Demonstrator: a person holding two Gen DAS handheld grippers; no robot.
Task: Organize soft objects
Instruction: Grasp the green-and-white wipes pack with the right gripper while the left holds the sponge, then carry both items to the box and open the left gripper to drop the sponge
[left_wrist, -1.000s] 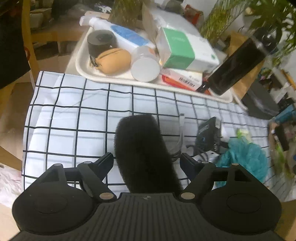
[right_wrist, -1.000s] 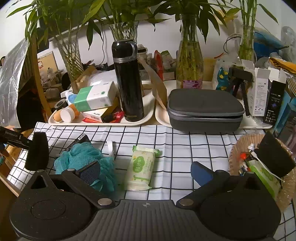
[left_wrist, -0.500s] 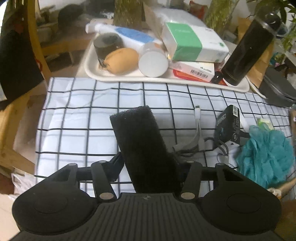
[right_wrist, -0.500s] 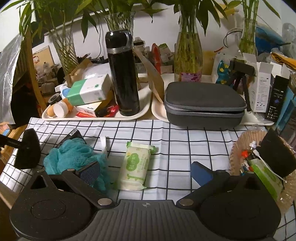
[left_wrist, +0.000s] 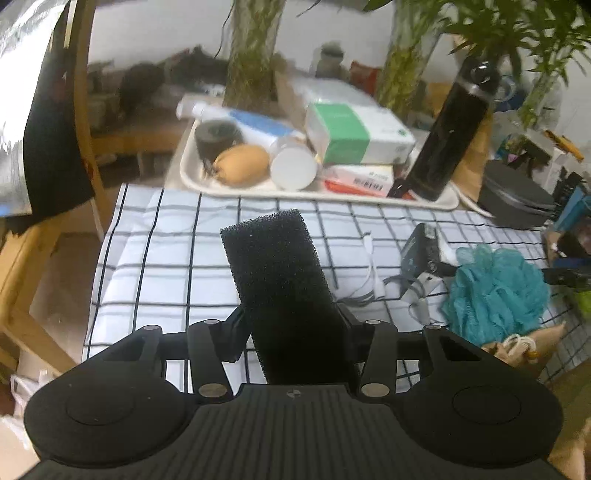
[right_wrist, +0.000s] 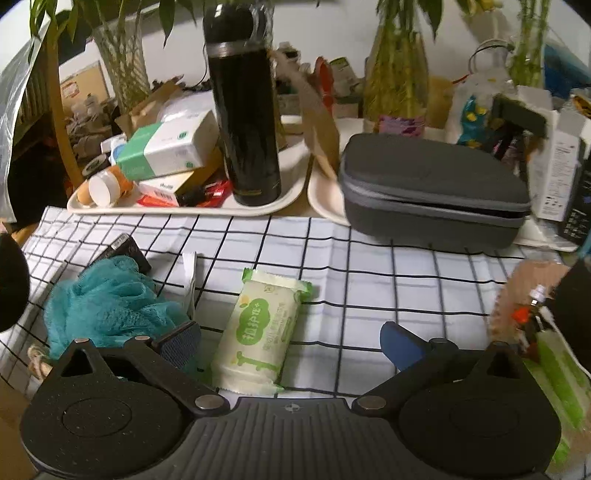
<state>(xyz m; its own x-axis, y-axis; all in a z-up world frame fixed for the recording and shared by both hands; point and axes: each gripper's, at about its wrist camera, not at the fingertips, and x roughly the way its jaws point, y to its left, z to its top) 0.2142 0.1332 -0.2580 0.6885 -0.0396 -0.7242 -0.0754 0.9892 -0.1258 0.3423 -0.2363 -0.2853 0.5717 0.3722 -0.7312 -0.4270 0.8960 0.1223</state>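
A: Now that the left claw (left_wrist: 291, 325) has clenched on the black sponge (left_wrist: 280, 280), where it stood wide around it a second ago, is the pickup done?

B: I'd say so; the sponge sticks up clear of the checked worktop (left_wrist: 155, 251), tilted forward.

A: And the right claw (right_wrist: 290, 345)?

B: Released, angled down over the wipes packet (right_wrist: 258, 332), with the teal bath pouf (right_wrist: 107, 302) just beside its left finger.
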